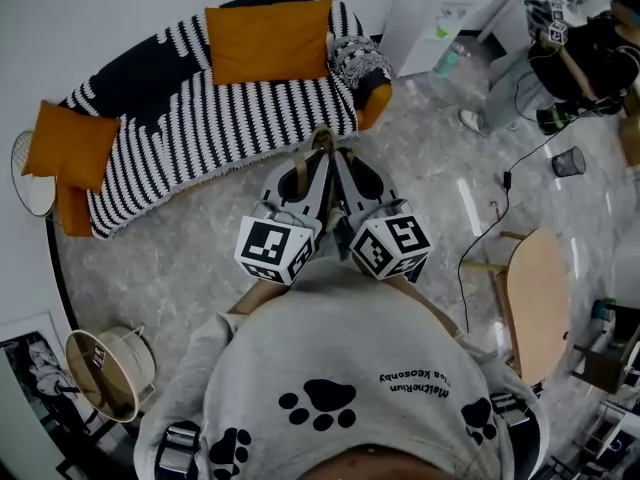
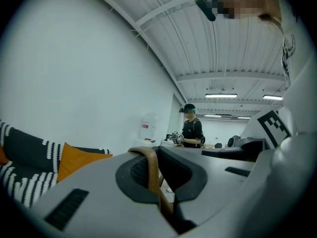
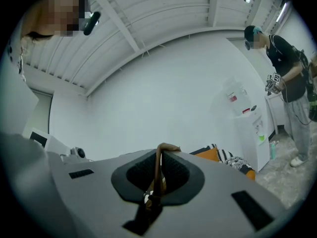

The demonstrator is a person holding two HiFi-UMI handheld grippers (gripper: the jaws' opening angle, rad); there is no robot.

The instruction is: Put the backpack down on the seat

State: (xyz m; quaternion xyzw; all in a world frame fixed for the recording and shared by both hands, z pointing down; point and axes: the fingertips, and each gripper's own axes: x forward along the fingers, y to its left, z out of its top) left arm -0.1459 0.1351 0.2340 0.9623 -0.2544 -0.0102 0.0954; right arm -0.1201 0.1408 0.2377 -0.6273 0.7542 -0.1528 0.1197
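Observation:
Both grippers are held side by side in front of my chest, level, aimed at the sofa point(image 1: 250, 118). The left gripper point(image 1: 313, 154) point(image 2: 154, 158) is shut on a thin brown strap point(image 2: 150, 171). The right gripper point(image 1: 340, 154) point(image 3: 159, 155) is shut on the same kind of brown strap point(image 3: 159, 168). In the head view the strap point(image 1: 322, 136) loops out just past the two tips. The backpack's body is hidden under the grippers. The sofa has a black-and-white striped cover and orange cushions point(image 1: 268, 38) and stands a short way beyond the tips.
A round wooden table point(image 1: 537, 303) stands to the right and a wicker basket point(image 1: 108, 373) at the lower left. Another person point(image 1: 585, 53) stands at the far right near a white cabinet point(image 1: 440, 13). A cable point(image 1: 485, 228) and a small black bin point(image 1: 568, 161) are on the marbled floor.

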